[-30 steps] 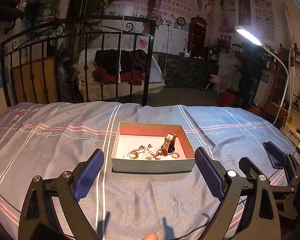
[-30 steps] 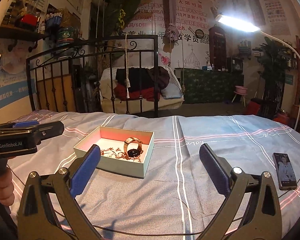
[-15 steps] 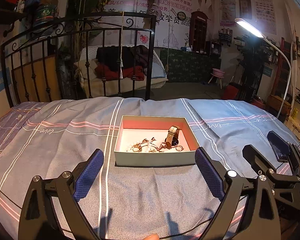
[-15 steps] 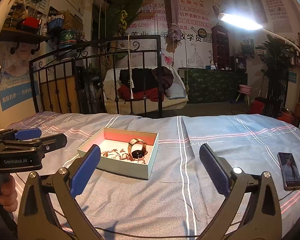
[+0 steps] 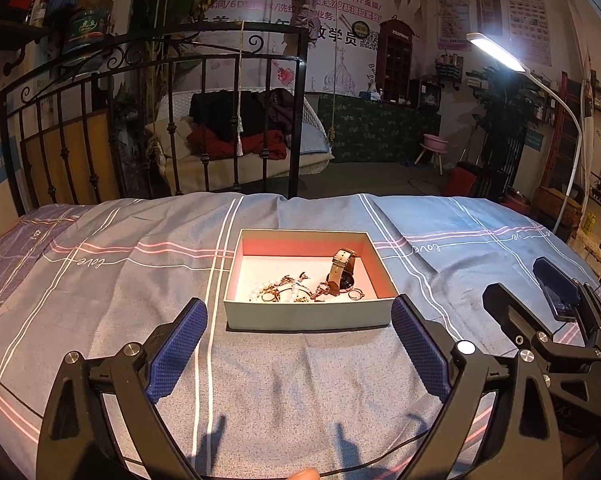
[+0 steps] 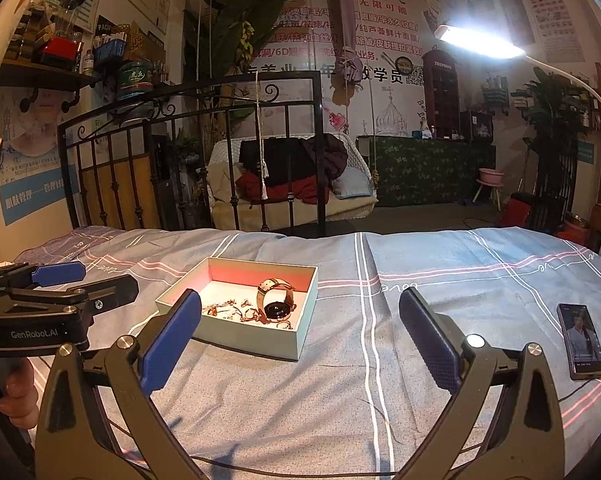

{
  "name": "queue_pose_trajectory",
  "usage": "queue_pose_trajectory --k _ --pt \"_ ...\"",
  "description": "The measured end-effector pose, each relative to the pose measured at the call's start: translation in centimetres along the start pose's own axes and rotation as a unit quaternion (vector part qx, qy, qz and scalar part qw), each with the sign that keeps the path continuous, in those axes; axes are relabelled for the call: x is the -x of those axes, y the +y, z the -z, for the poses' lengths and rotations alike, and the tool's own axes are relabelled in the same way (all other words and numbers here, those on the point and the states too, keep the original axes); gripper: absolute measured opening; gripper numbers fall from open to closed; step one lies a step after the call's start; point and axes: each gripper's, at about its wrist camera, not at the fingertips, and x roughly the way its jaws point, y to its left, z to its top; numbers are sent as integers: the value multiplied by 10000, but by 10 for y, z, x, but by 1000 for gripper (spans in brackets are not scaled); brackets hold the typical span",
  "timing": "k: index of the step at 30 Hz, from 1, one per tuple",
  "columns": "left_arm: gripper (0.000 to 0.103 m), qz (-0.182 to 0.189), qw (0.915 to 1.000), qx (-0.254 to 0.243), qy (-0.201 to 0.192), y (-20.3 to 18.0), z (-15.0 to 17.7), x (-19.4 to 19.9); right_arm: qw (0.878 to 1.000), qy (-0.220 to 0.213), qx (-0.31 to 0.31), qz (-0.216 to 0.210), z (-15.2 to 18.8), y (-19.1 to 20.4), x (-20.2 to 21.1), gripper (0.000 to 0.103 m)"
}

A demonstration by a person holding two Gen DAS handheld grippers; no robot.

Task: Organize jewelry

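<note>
A shallow pale-green box with a pink inside (image 5: pixel 308 316) (image 6: pixel 244 340) sits on the striped blue bedspread. In it lie a watch with a tan strap (image 5: pixel 340 274) (image 6: pixel 276 300) and a tangle of gold chains, beads and rings (image 5: pixel 288 290) (image 6: pixel 232 310). My left gripper (image 5: pixel 296 344) is open and empty, just in front of the box. My right gripper (image 6: pixel 300 340) is open and empty, to the right of the box and nearer than it. The left gripper also shows at the left edge of the right wrist view (image 6: pixel 56 284).
A phone (image 6: pixel 580 340) lies on the bedspread at the right. A black iron bed frame (image 5: pixel 152 112) stands behind the bed. A lit floor lamp (image 6: pixel 480 44) arches over the right side. A cable runs across the bedspread near me.
Both grippers have drawn back and risen a little, so the box sits slightly farther off in both views. Both stay open. The jewelry has not moved.
</note>
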Motion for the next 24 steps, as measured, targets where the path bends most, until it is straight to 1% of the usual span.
queue_pose_trajectory --k 12,24 --pt "96 1 10000 20 34 2 0 1 10000 83 23 -6 0 2 -2 97" --pt "96 -57 10000 -31 21 -1 1 0 10000 97 15 -20 1 2 -2 97"
